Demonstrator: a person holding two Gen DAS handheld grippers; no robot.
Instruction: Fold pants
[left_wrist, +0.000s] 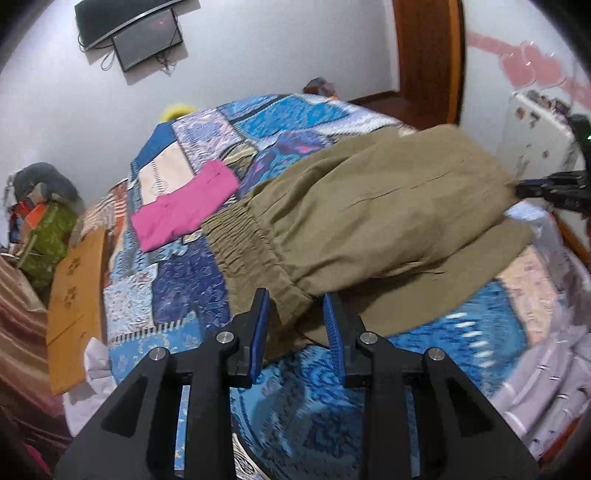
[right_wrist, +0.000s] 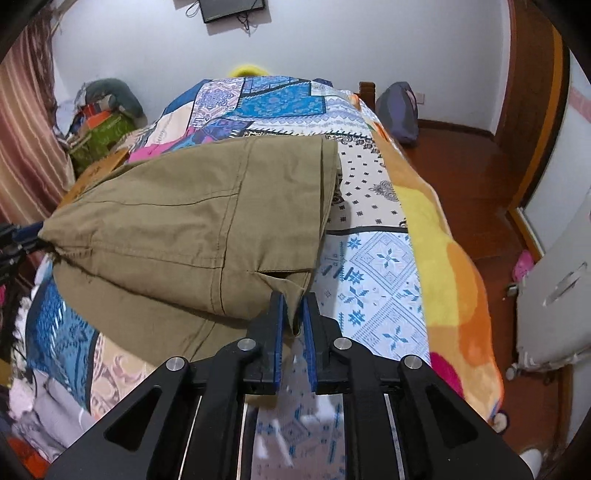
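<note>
The khaki pants (left_wrist: 369, 221) fill the middle of both views, lifted in a folded bundle above the patchwork bedspread (left_wrist: 192, 288) of the bed. In the left wrist view the elastic waistband runs from centre left down toward the bottom centre, where the left claw (left_wrist: 295, 317) has its blue pads on either side of the waistband corner; the pads stand fairly wide and the cloth looks bunched between them, so I cannot tell whether they truly pinch it. At the right edge of that same frame the right claw (left_wrist: 532, 188) meets the far tip of the khaki cloth.

In the right wrist view the right claw (right_wrist: 293, 310) sits at bottom centre, its two blue pads drawn close on a hem corner of the pants (right_wrist: 192, 229), the fabric pinched between them. The other claw shows at the far left edge, touching the opposite point of the bundle.

A folded pink garment (left_wrist: 184, 206) lies flat on the bedspread at centre left of the left view, just beside the waistband. A dark screen (left_wrist: 147, 38) hangs on the wall at upper left.
</note>
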